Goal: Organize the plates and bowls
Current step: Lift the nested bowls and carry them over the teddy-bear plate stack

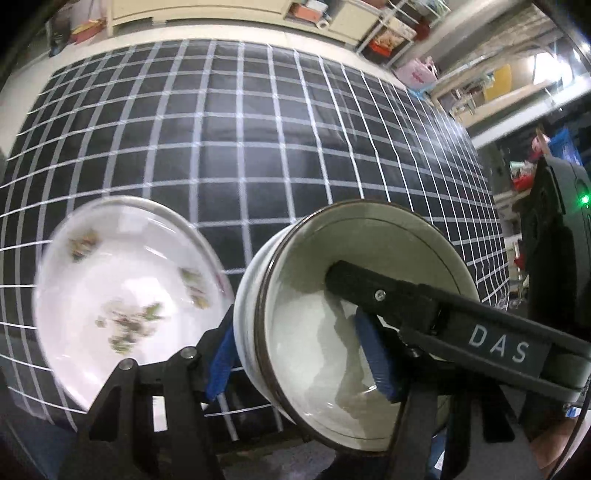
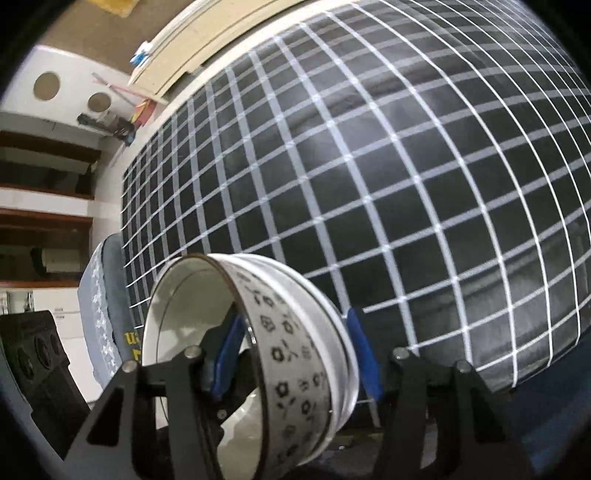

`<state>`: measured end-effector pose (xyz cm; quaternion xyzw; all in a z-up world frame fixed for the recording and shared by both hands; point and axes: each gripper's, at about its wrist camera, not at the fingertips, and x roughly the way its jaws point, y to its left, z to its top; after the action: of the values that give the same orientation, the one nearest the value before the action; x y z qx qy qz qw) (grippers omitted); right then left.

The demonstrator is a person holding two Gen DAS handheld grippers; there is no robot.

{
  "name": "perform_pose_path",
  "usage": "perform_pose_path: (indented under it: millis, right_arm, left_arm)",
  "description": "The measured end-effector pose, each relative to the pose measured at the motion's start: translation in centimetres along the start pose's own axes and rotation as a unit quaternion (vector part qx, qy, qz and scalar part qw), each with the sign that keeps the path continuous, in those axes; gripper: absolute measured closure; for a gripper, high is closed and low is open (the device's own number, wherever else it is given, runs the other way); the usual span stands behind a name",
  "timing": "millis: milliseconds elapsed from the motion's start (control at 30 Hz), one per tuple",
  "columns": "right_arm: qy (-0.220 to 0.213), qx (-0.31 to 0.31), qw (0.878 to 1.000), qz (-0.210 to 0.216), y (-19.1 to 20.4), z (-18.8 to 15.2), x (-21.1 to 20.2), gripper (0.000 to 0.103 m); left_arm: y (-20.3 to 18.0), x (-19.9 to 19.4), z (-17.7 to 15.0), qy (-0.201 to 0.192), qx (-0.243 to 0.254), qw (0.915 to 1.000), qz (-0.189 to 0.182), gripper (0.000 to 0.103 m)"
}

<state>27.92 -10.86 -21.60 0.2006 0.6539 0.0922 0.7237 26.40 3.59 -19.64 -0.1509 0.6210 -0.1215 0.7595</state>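
Note:
In the left wrist view my left gripper (image 1: 299, 354) is shut on the wall of a white bowl with a dark rim (image 1: 354, 314), held tilted on its side above the table's front edge. One blue pad (image 1: 373, 354) is inside the bowl, the other outside. A white floral plate (image 1: 122, 295) lies tilted and blurred to its left. In the right wrist view my right gripper (image 2: 295, 358) is shut on the wall of a white bowl with black flower prints (image 2: 280, 350), also tilted on its side. The other gripper's body shows at the left wrist view's right edge (image 1: 554, 236).
The table carries a black cloth with a white grid (image 1: 258, 147), also in the right wrist view (image 2: 369, 166). Shelves and clutter stand beyond the far edge (image 1: 388, 33). A blue-grey cushioned chair (image 2: 103, 302) stands at the table's left side.

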Motion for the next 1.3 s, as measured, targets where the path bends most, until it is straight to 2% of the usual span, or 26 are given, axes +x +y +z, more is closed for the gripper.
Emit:
perform_pose_path:
  millis: [267,367,500,700,1033,1300]
  right_arm:
    - [0.023,-0.050,0.998,0.016,6.9,0.7,3.0,0.043]
    - [0.039,-0.061,0.997,0.021,8.9,0.7,5.1,0.043]
    - [0.059,-0.071,0.996,0.017,10.4,0.6,7.3,0.043]
    - [0.076,-0.070,0.995,0.007,10.9,0.2,9.2,0.043]
    - [0.079,-0.074,0.994,-0.012,10.3,0.1,10.0,0.043]
    - [0.070,-0.079,0.994,0.001,10.0,0.2,10.0,0.043]
  left_arm:
    - [6.6,-4.5,1.4,-0.026,-0.041,0.9986,0.022,0.043]
    - [9.1,-4.7,1.4,-0.026,-0.057,0.9976,0.030,0.043]
    - [10.5,-3.9,1.0,-0.022,-0.075,0.9964,0.033,0.043]
    - [12.4,-2.7,0.9,-0.010,-0.094,0.9951,0.030,0.043]
    - [13.0,-1.6,0.3,-0.004,-0.099,0.9950,0.012,0.043]
    - [13.1,-1.8,0.0,-0.016,-0.087,0.9959,0.015,0.043]
